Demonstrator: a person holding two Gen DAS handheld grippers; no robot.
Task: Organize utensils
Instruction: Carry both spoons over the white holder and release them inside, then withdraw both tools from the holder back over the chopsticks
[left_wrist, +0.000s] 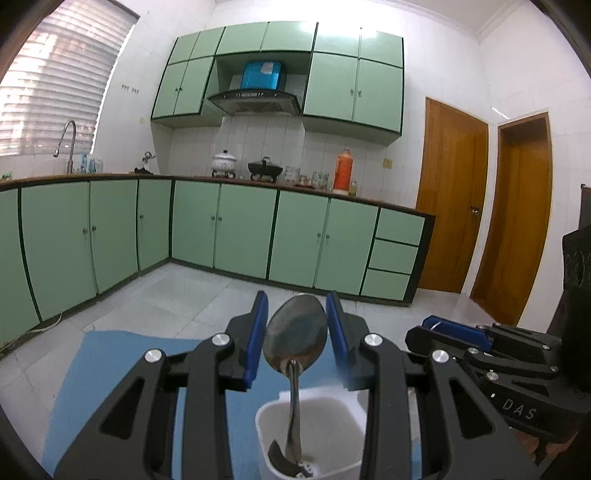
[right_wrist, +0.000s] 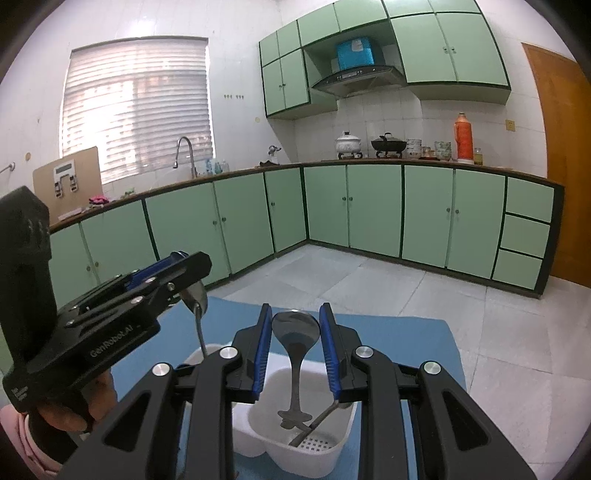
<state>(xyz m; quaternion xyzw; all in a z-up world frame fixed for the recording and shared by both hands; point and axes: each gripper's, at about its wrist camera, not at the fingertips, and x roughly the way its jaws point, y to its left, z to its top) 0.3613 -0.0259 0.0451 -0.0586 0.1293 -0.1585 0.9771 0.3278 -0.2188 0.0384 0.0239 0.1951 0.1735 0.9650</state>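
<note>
A white utensil holder (right_wrist: 295, 439) with several compartments stands on a blue mat (right_wrist: 406, 343). My left gripper (left_wrist: 297, 325) is shut on a steel spoon (left_wrist: 295, 336), bowl up between the blue pads, its handle reaching down into a round compartment (left_wrist: 310, 439). My right gripper (right_wrist: 295, 332) is shut on a second steel spoon (right_wrist: 295, 332), bowl up, handle end down in the larger compartment with the perforated floor. Another utensil (right_wrist: 321, 421) leans in that compartment. The left gripper also shows in the right wrist view (right_wrist: 184, 280), to the left.
The holder sits on the mat above a grey tiled floor (right_wrist: 369, 273). Green cabinets (right_wrist: 369, 210) and a countertop with pots and an orange thermos (right_wrist: 463, 136) run along the far walls. Wooden doors (left_wrist: 450, 192) stand at the right.
</note>
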